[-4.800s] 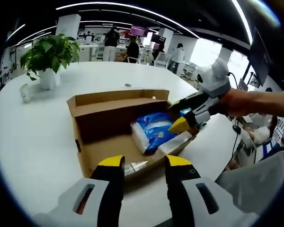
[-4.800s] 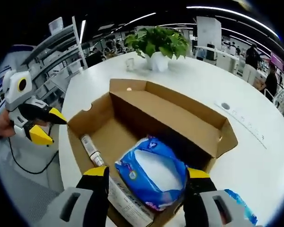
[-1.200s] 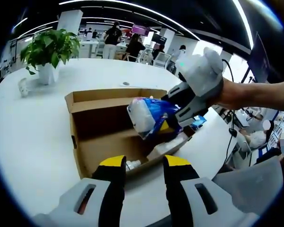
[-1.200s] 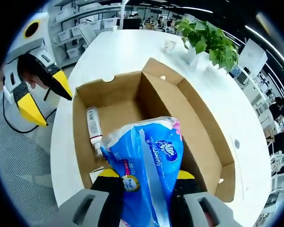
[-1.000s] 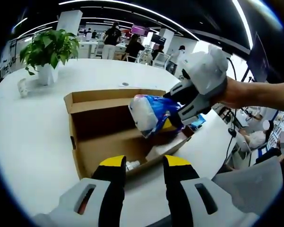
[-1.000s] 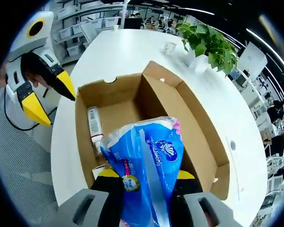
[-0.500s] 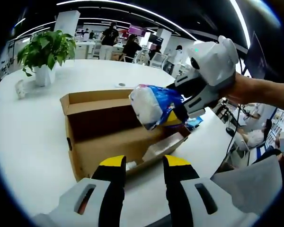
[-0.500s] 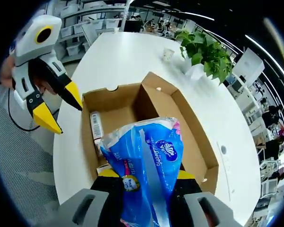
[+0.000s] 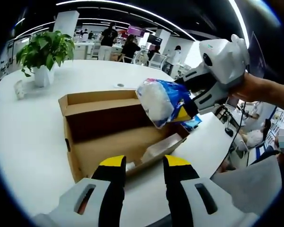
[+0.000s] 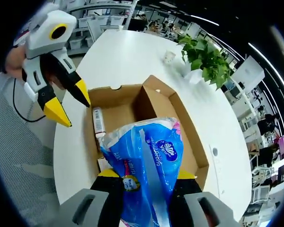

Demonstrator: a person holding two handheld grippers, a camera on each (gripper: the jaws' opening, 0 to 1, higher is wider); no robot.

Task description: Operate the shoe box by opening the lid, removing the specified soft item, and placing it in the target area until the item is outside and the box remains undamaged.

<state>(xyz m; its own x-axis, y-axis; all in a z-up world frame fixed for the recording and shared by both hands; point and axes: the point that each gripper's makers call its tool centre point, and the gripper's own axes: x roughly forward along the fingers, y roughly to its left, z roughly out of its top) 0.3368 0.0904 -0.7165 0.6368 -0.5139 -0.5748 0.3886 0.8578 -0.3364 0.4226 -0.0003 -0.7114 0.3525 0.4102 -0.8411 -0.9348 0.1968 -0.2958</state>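
While I lift, right gripper (image 10: 144, 177): my yellow-tipped jaws pinch one blue-and-white soft plastic pack (image 10: 144, 165), raised above the box.
Left gripper (image 9: 143, 163): my jaws spread, holding nothing, near the box's front wall.
Box: one open brown cardboard shoe box (image 9: 104, 142) on the white table (image 9: 23, 137).
Inside: one small tube (image 10: 99, 122) at 10 o'clock from the pack.

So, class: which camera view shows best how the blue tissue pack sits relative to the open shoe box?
The left gripper view: the blue tissue pack hangs clamped in the right gripper, lifted above the open shoe box. In the right gripper view the pack is close up between that gripper's jaws and covers part of the box, so its height is hard to judge.
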